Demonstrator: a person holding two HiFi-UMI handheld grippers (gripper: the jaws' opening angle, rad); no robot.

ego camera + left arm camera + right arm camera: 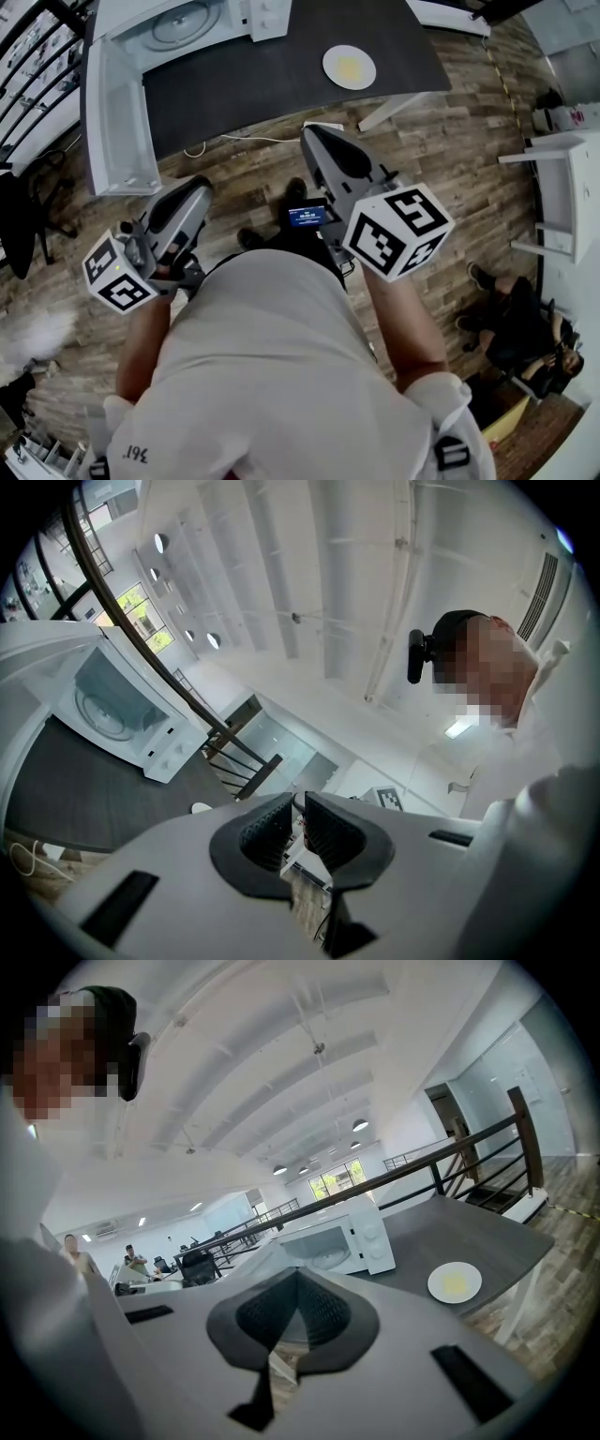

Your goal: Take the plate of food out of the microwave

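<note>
The white microwave (187, 21) stands at the table's far left with its door (117, 122) swung open and an empty glass turntable inside. A white plate of yellow food (349, 67) rests on the dark table (281, 80), to the right of the microwave, also seen as the plate (455, 1283) in the right gripper view. My left gripper (200, 186) hangs below the table's near edge, its jaws all but together with nothing between them. My right gripper (314, 133) is held near the table's front edge, well short of the plate, its pads meeting on nothing.
A white cable (239, 141) trails along the table's front edge. A white shelf unit (562, 192) stands at the right. A person (525, 328) sits on the wood floor at the lower right. A black chair (23, 225) stands at the left.
</note>
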